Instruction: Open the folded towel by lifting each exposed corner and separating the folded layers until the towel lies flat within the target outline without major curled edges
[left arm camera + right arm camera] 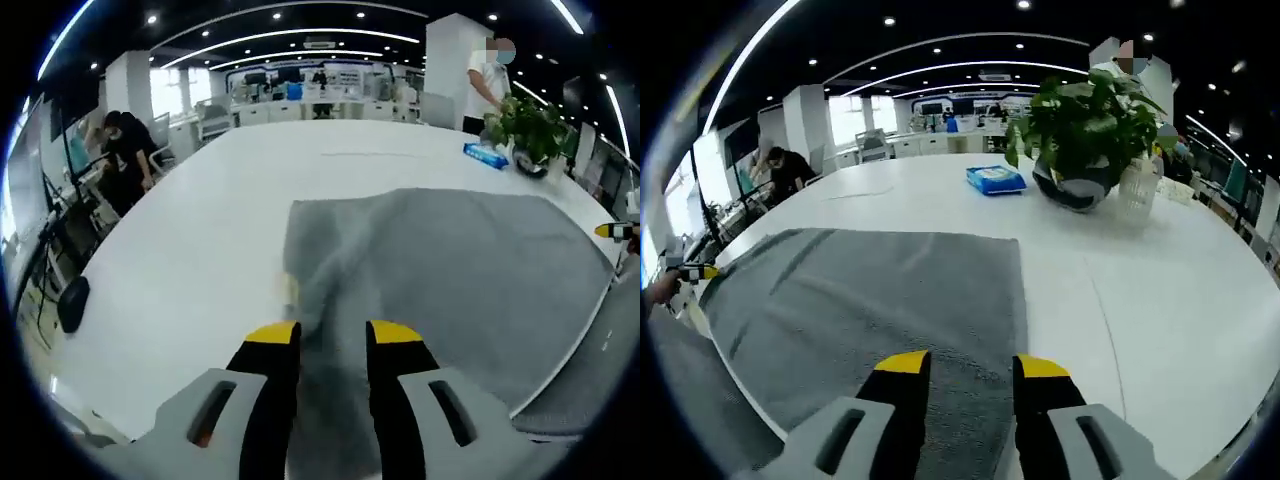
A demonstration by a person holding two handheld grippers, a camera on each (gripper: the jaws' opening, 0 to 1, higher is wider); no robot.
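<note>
On the white table (200,240), near its front edge, the grey towel (450,270) lies spread out, mostly flat, with a raised, blurred ridge of cloth running up from the left gripper (333,335). Left gripper: jaws set a little apart with grey cloth between the yellow tips; cannot tell whether they pinch it. Right gripper (970,366): jaws likewise a little apart over the towel's near edge, close to its right corner; grip on the towel (870,290) cannot be told. Towel surface in the right gripper view smooth, right edge straight, faint creases near the far edge. Far side of the table: potted plant (1080,120), blue packet (995,179), clear bottle (1137,190).
</note>
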